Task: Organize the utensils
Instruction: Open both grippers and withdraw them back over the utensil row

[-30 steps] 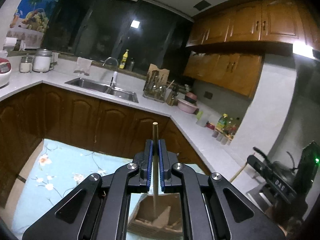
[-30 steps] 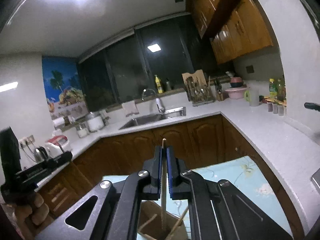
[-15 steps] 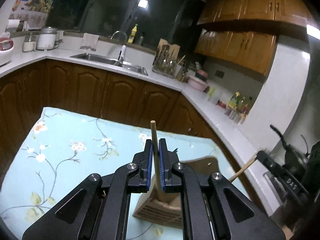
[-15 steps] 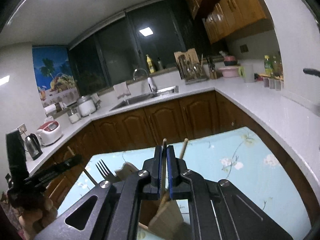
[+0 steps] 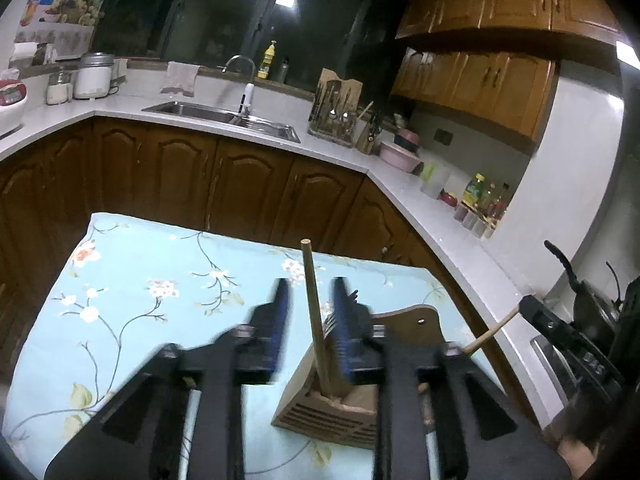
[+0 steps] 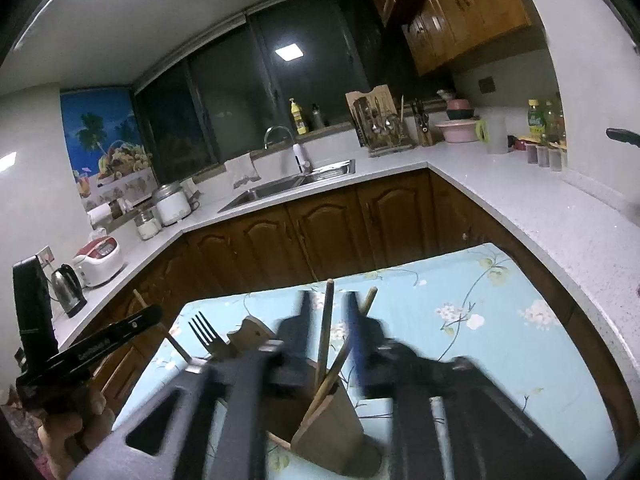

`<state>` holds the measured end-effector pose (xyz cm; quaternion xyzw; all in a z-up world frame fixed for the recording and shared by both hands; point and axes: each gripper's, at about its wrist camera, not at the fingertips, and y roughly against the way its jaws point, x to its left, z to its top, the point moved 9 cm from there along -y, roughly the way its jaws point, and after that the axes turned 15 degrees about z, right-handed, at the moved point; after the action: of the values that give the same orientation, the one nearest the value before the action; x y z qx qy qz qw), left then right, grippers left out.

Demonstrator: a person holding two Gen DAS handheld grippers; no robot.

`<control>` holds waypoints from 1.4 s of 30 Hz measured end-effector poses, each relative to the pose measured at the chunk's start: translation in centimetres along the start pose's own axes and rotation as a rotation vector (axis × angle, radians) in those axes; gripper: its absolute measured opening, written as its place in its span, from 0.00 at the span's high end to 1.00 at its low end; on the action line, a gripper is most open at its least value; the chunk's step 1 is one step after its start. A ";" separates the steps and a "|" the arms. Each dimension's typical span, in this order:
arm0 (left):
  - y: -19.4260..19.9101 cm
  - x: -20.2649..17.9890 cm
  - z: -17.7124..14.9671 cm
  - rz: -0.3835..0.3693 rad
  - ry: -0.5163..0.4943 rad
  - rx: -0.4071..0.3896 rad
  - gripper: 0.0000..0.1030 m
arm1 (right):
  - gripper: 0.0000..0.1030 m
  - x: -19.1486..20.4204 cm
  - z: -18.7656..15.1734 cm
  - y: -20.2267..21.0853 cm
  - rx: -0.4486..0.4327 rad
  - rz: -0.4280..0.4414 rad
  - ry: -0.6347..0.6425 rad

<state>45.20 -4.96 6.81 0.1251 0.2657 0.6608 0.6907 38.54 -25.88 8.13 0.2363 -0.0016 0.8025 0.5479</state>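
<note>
- Left gripper (image 5: 308,320): jaws have just been opening and stand apart, blurred; a wooden chopstick (image 5: 314,312) rises between them, touched by neither pad as far as I can see.
- Right gripper (image 6: 328,332): jaws likewise just opened; a second chopstick (image 6: 325,328) stands between them, free of the pads.
- Wooden utensil holder (image 5: 320,412): sits on the floral blue tablecloth (image 5: 140,280); both chopsticks have their lower ends in it, with a fork (image 6: 206,334) and another stick (image 6: 368,300) (leaning).
- Risk, tipping: the holder looks light; a finger brushing a stick on withdrawal could lever it over.
- Risk, snagging: each stick stands close to one blue pad, so pulling back at an angle could drag it out.
- Risk, collision: the two grippers work close over the same holder and could knock each other.
- Writing, right gripper's body seen from the left: "DAS" (image 5: 592,362), white letters.
- Writing, left gripper's arm seen from the right: a white printed word (image 6: 94,350), too blurred to read.
- Bottles on the counter (image 5: 474,190): labels unreadable.
</note>
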 end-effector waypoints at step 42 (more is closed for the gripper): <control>16.3 9.2 -16.9 0.093 0.155 0.108 0.05 | 0.01 1.1 -13.2 17.4 0.003 0.042 -0.118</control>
<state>22.27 2.60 -0.52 0.1229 0.3473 0.6845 0.6291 17.93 -28.36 1.27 0.2840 -0.0378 0.7986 0.5294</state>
